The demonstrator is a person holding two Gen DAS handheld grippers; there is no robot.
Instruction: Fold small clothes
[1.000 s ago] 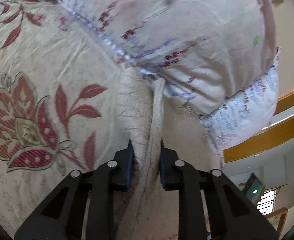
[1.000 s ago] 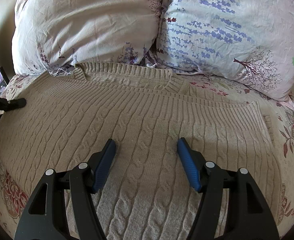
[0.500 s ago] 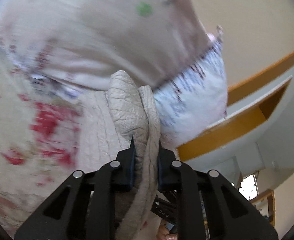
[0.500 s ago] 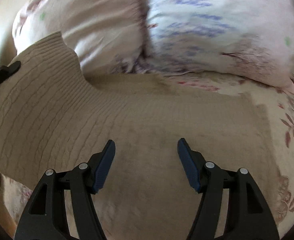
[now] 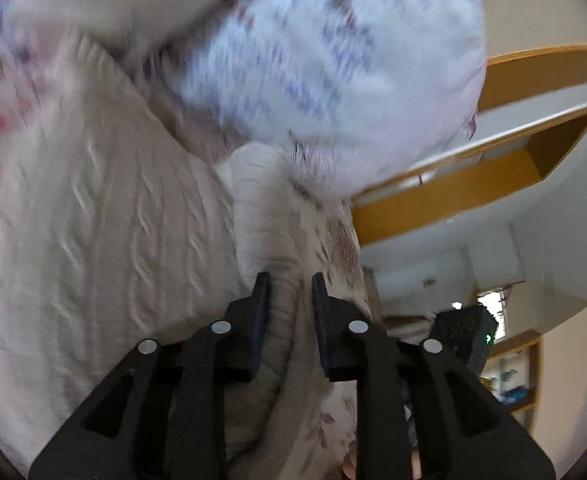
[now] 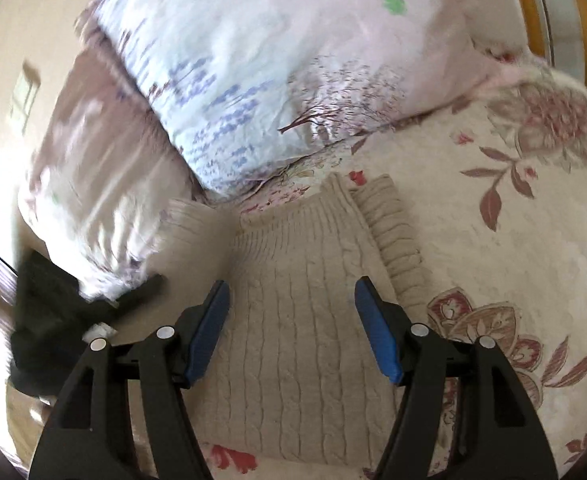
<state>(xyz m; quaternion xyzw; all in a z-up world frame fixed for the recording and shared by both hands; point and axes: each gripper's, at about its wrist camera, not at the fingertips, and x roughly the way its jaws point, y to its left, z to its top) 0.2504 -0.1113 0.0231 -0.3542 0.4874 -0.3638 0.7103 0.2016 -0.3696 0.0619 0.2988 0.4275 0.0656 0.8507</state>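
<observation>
A beige cable-knit sweater lies on the floral bedspread, its left part lifted and folding over. My left gripper is shut on a bunched edge of the sweater and holds it raised in front of the pillows. My right gripper is open and empty, hovering just above the sweater's middle, blue pads apart. The left gripper also shows as a dark shape in the right wrist view, at the sweater's left edge.
Two floral pillows lie at the head of the bed, just beyond the sweater. A wooden bed frame and a room with shelves show behind in the left wrist view. Bedspread extends to the right of the sweater.
My left gripper has lifted the sweater's edge up and swung it across toward the right. The right gripper's view has turned to the right; its jaws stay open.
</observation>
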